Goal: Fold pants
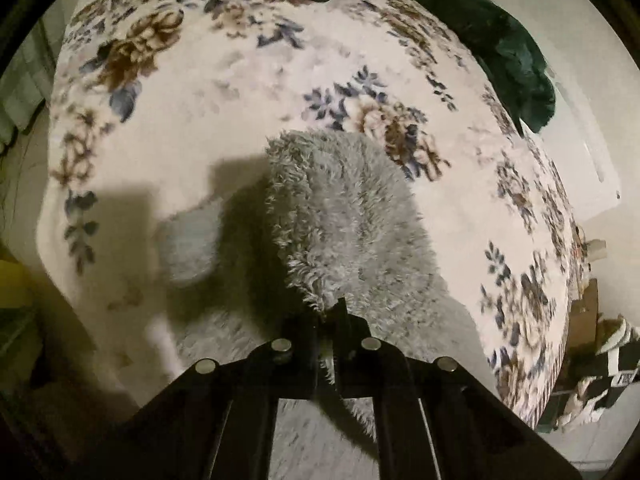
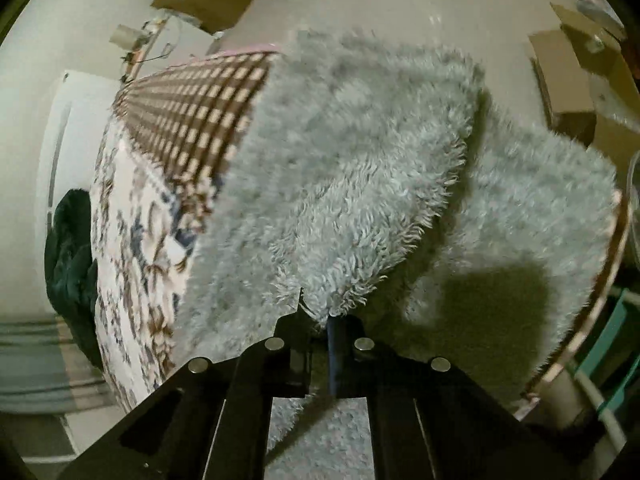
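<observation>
The left gripper [image 1: 330,316] has its jaws closed together on a corner of the grey fluffy pants [image 1: 344,216], and the right gripper [image 2: 320,318] is in the same way pinched on another edge of the pants [image 2: 340,168]; in both wrist views the long pile comes out from between the closed fingers. The pants lie on the bed, over the floral blanket [image 1: 224,80], and a raised part of them hangs from each gripper above a lower layer of the same fabric. In the right view the pants also cover a part of a brown checked cloth [image 2: 200,116] at the end of the bed. I judge that a fold is in hand: the two held corners are lifted and are being carried over the rest of the garment. The next move calls for keeping both grips firm and level, bringing the held edge over the lower layer so that the edges meet, and only then letting go. Of containers, cardboard boxes [image 2: 576,76] stand on the floor beyond the bed in the right view; what is inside them I cannot tell. A dark green cloth [image 1: 504,52] lies at the far side of the bed
</observation>
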